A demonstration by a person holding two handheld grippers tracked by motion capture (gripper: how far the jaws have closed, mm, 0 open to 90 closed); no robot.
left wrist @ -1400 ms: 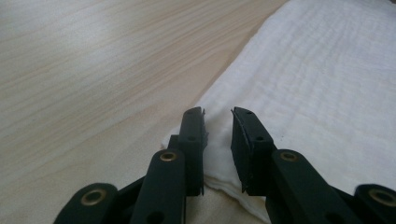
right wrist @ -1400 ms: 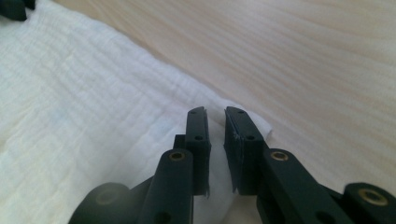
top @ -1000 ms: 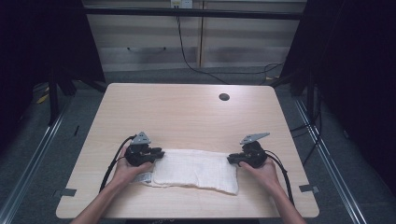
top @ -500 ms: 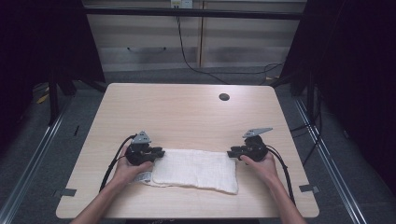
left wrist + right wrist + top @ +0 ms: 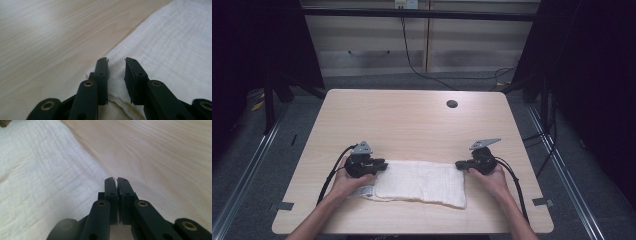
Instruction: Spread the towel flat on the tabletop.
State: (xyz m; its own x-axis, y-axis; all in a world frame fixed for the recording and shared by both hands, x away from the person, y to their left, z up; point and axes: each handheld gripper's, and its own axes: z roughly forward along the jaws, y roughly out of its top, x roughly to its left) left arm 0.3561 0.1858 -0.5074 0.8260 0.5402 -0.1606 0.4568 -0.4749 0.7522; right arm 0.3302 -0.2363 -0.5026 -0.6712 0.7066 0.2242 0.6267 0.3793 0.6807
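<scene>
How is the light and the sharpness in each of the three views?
High view: table evenly lit, surroundings dark, slightly soft. Left gripper view: left gripper tips sharp, towel bright, far wood blurred. Right gripper view: right gripper sharp, its base blurred, towel nearly overexposed.

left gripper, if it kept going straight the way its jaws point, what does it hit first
Probably the folded white cloth: the left gripper sits low over its corner on the light wooden table, jaws apart, pointing along it.

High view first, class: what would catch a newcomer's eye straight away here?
A white folded cloth towel lies near the front edge of the pale wooden table. A black two-jaw gripper sits at each end of it: the left gripper with jaws slightly apart, the right gripper with jaws shut.
</scene>
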